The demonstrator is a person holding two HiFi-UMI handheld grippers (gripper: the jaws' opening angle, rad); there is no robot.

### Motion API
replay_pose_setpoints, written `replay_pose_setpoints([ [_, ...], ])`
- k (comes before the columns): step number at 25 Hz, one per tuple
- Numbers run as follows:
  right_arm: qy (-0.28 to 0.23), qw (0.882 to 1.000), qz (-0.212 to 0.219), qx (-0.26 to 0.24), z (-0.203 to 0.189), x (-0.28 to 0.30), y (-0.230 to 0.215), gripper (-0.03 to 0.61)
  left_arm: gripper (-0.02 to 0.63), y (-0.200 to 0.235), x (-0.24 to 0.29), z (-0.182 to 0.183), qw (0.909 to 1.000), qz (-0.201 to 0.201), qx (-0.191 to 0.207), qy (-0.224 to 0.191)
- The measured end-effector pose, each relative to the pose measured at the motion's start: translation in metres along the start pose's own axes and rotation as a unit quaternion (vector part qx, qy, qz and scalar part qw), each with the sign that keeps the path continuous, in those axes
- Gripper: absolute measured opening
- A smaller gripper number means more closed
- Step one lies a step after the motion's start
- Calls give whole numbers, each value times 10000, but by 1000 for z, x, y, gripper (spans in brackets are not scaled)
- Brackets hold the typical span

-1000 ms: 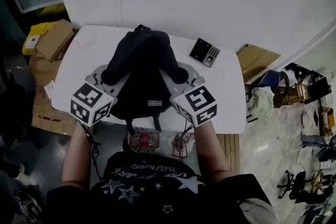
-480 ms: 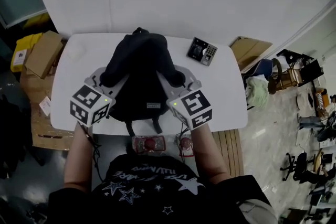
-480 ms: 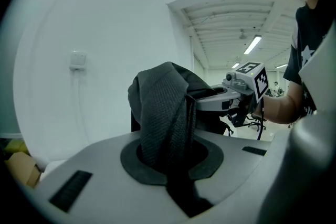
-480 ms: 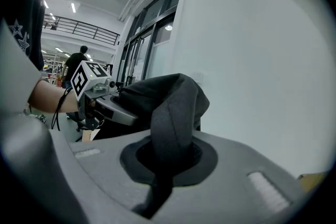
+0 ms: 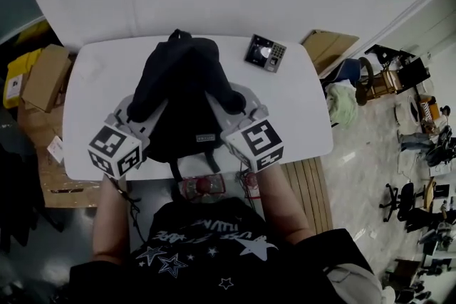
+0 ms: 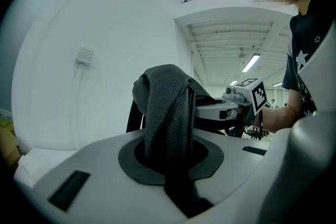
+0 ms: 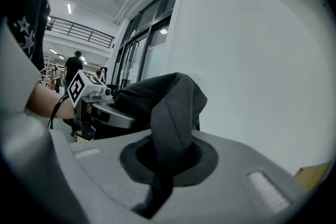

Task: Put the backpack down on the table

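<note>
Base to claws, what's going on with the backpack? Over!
Left claw shut on one strap, right claw on the other. The backpack upright over the table. The keypad sits clear of it.

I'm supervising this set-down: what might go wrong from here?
1. The backpack sits near the table's front edge, held by its straps in the left tongs and right tongs; released, it may slump off.
2. Tipping back-right, it might hit the keypad.
</note>
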State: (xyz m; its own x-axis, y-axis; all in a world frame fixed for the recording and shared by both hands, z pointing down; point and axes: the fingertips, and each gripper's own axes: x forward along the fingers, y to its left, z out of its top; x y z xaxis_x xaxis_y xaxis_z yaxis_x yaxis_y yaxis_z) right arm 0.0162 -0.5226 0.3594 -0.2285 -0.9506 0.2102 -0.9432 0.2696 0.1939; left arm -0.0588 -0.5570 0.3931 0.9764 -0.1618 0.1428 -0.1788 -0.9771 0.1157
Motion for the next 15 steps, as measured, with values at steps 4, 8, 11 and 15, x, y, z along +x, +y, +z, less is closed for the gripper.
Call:
replay_pose_setpoints([
  [4,8,9999,51,143,-4,-5,0,19,43,-4,1,-1,10000,47,38,-6],
  [8,13,9990,278,363,-6,-8,1,81,46,-5,0,1,9996,271,108,-24],
  [11,143,9980,417,445,-14,-10,4,165,90,-6,-2,0,9984,534,196,-54],
  [15,269,9971,605,369,-21,-12,8,252,280,-6,-4,-2,9962,838,211,-45],
])
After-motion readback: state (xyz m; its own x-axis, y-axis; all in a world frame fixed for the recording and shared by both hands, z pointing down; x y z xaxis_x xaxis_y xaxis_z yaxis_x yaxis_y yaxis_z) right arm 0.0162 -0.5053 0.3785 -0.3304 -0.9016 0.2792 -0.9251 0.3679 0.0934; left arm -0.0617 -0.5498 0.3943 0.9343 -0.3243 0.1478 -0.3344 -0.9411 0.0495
